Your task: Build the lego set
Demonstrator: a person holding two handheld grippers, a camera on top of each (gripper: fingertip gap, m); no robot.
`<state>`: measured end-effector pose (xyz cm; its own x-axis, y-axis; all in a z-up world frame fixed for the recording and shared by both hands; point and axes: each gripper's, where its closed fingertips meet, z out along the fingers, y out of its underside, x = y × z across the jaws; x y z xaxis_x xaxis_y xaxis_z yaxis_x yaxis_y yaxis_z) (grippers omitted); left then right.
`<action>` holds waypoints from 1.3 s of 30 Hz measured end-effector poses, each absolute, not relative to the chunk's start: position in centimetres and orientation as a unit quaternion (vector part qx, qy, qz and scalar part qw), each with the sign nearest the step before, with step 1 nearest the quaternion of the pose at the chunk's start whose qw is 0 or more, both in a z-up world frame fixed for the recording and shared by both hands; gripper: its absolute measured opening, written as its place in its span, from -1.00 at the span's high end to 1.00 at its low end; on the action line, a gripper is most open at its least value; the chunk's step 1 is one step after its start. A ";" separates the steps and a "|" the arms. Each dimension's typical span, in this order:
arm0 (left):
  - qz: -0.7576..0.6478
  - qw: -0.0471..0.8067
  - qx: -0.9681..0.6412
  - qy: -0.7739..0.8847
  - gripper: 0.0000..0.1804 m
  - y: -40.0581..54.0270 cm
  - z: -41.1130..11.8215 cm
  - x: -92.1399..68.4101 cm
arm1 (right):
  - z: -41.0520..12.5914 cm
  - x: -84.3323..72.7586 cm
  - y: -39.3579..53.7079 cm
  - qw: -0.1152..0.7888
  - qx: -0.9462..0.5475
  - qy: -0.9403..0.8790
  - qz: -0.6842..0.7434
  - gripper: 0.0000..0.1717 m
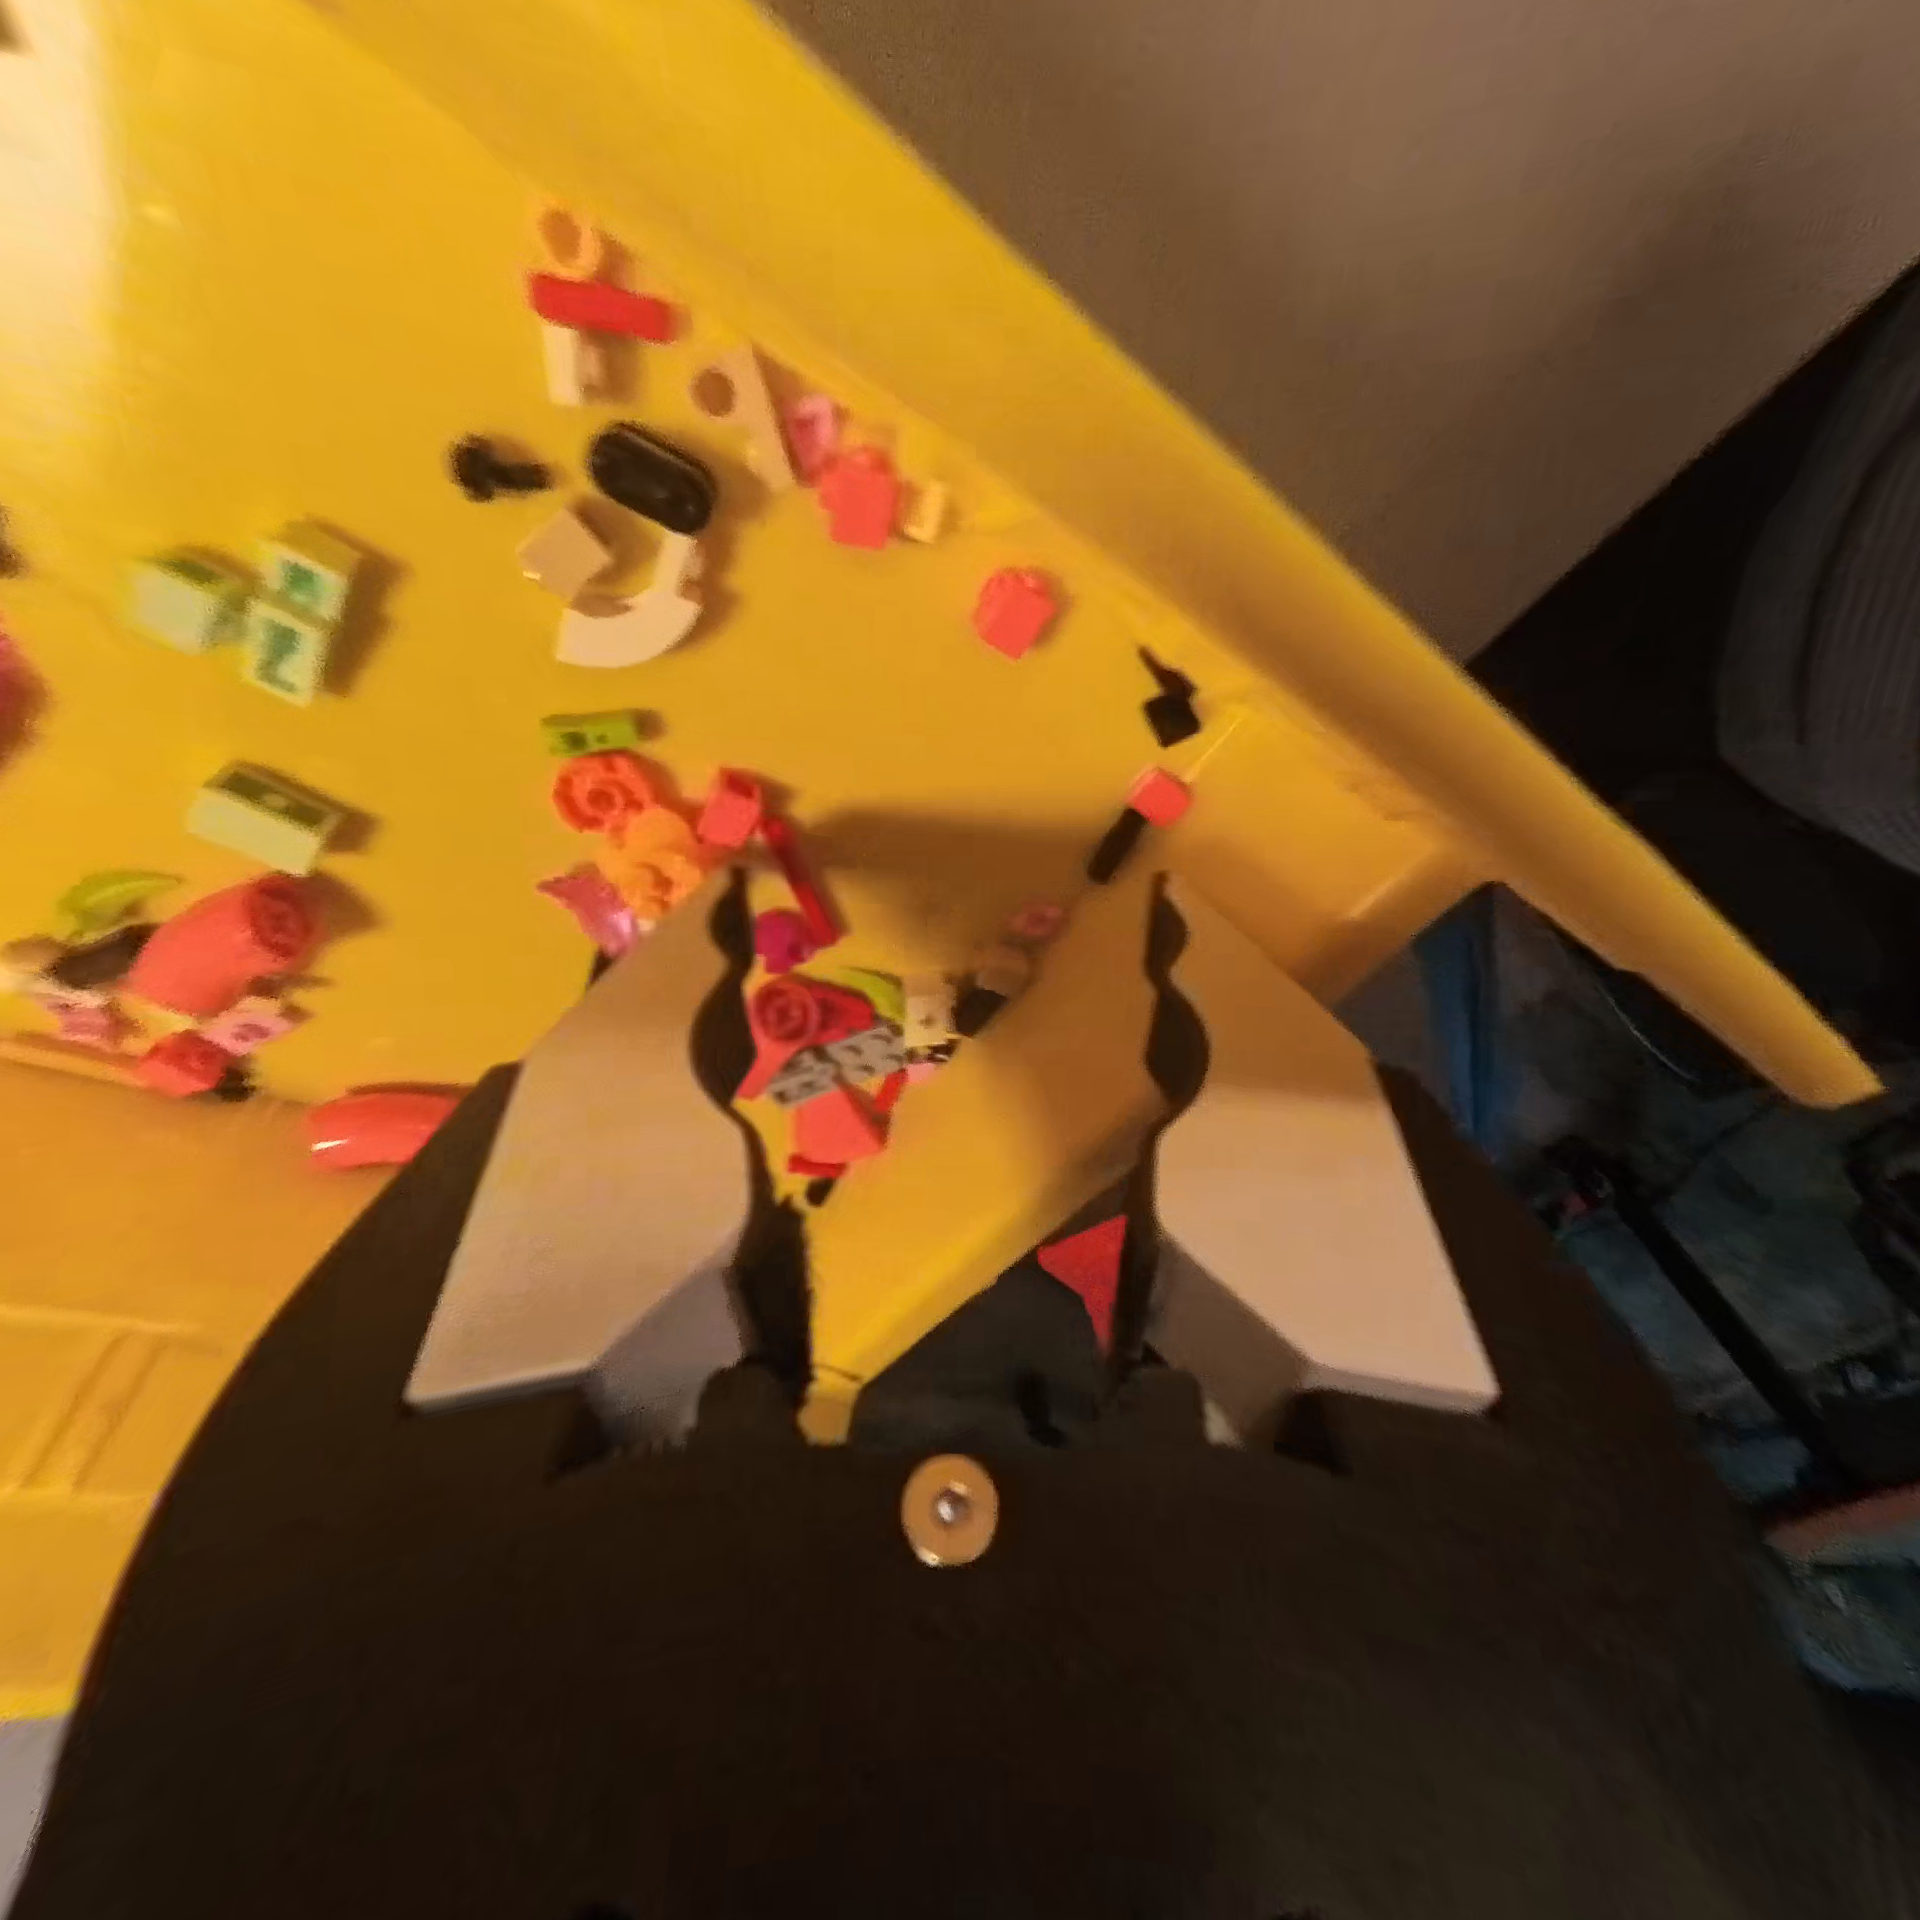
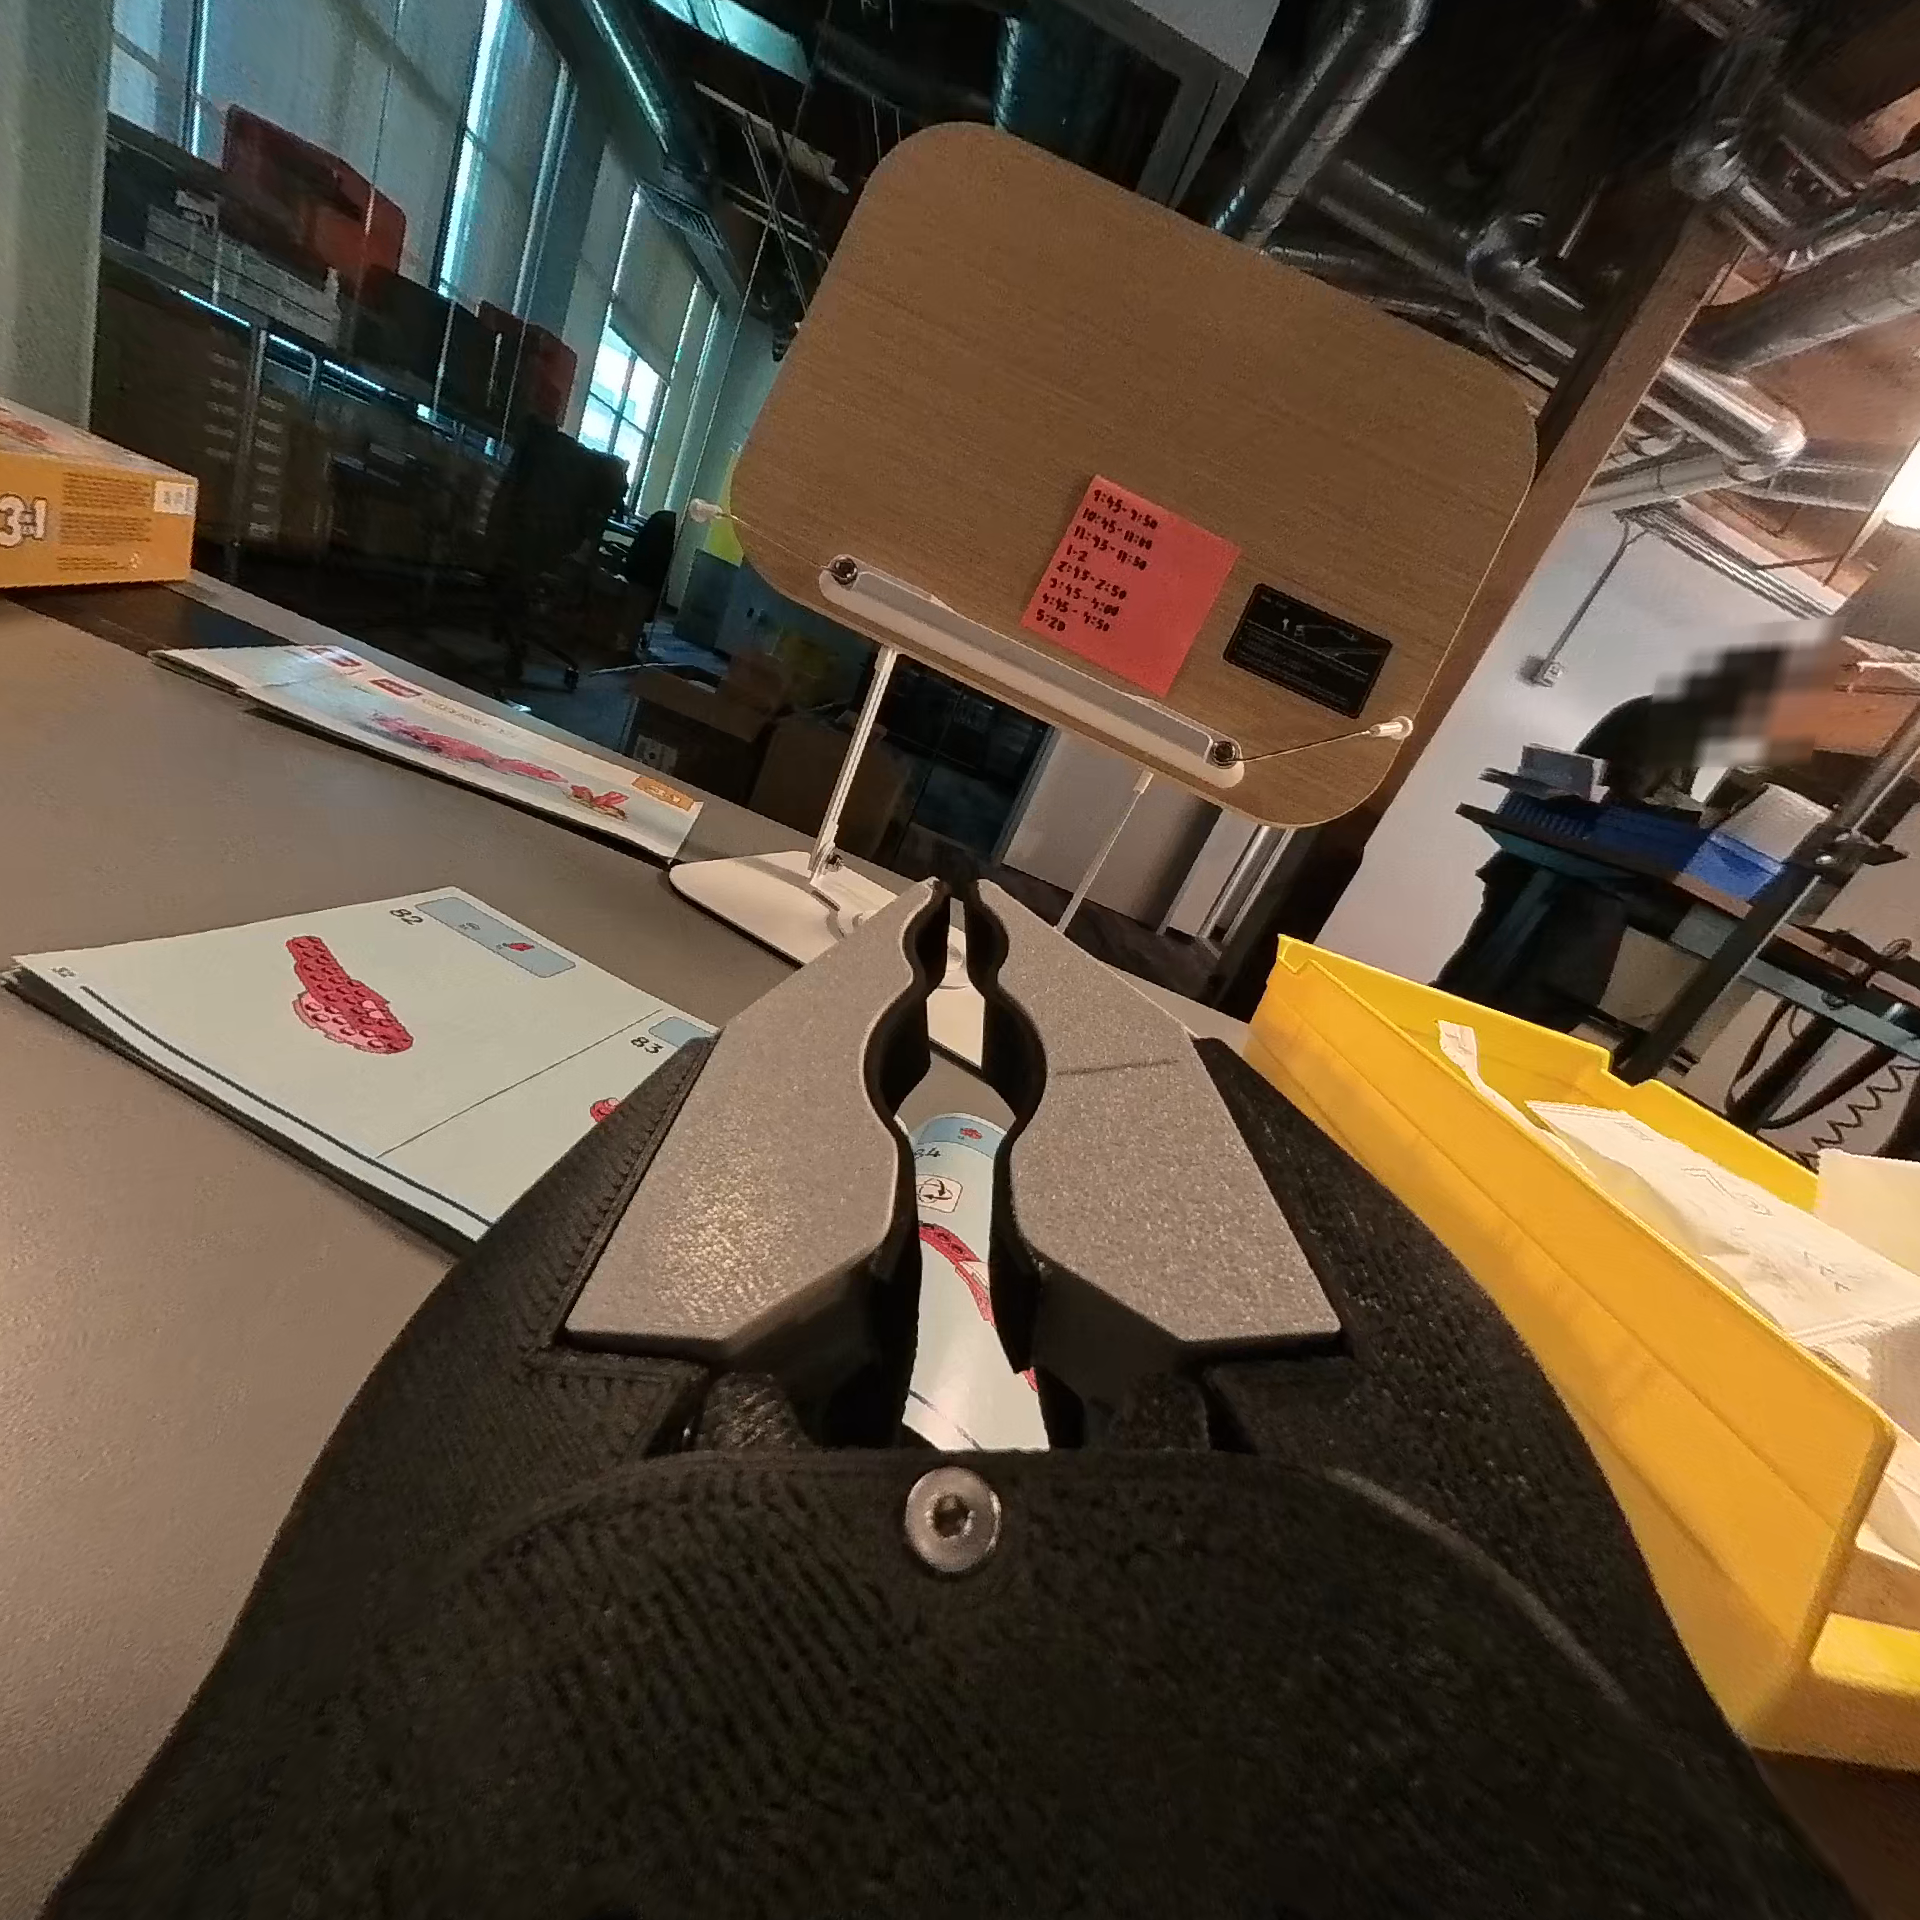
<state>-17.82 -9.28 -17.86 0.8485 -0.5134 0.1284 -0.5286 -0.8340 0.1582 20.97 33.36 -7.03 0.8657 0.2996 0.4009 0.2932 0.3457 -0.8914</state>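
Note:
My left gripper [image 1: 948,883] is open, its grey fingers [image 1: 623,1049] spread wide just above the floor of a yellow bin [image 1: 1143,447] strewn with small toy bricks. Between the fingers lie a red rose-shaped piece [image 1: 795,1013], a grey studded piece [image 1: 842,1070] and a coral piece [image 1: 836,1127]; neither pad presses on them. My right gripper [image 2: 956,894] is shut with nothing between its tips. It hovers low over an open instruction booklet [image 2: 343,1029] on a grey table [image 2: 156,1299].
In the bin lie orange flower pieces [image 1: 608,795], green-and-white cubes [image 1: 260,613], a black piece [image 1: 649,478] and a white arc [image 1: 623,623]. A wooden book stand [image 2: 1122,436] with a pink note [image 2: 1127,582] stands ahead of my right gripper. A yellow bin [image 2: 1455,1174] is at its right, and a second booklet [image 2: 436,738] and an orange box [image 2: 83,520] at the left. My hands' fingertips stand some 60 cm from each other.

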 end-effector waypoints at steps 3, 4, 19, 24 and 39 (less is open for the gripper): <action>-0.002 0.091 0.958 -0.273 -0.12 -8.7 -18.1 -19.2 | -7.1 21.0 33.4 0.778 -0.572 -0.259 0.002 1.00; -0.019 0.094 0.955 -0.281 -0.16 -8.7 -18.2 -19.7 | -7.0 21.0 33.4 0.778 -0.572 -0.259 0.003 1.00; -0.197 -0.026 0.900 -0.388 -0.16 -3.7 -16.5 -23.0 | -7.0 21.0 33.5 0.778 -0.574 -0.255 0.014 1.00; -0.007 -0.056 0.924 -0.378 0.64 -5.4 -15.3 -18.8 | -7.1 21.0 33.5 0.777 -0.576 -0.254 0.017 1.00; 0.033 0.084 0.933 -0.348 0.92 -10.6 -18.0 -21.1 | -7.1 20.9 33.5 0.776 -0.576 -0.257 0.021 1.00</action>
<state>-21.11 -10.59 -18.02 0.7550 -0.6446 0.1203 -0.6558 -0.7431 0.1336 20.90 33.47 -7.09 0.8672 0.3283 0.3745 0.2634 0.3359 -0.9043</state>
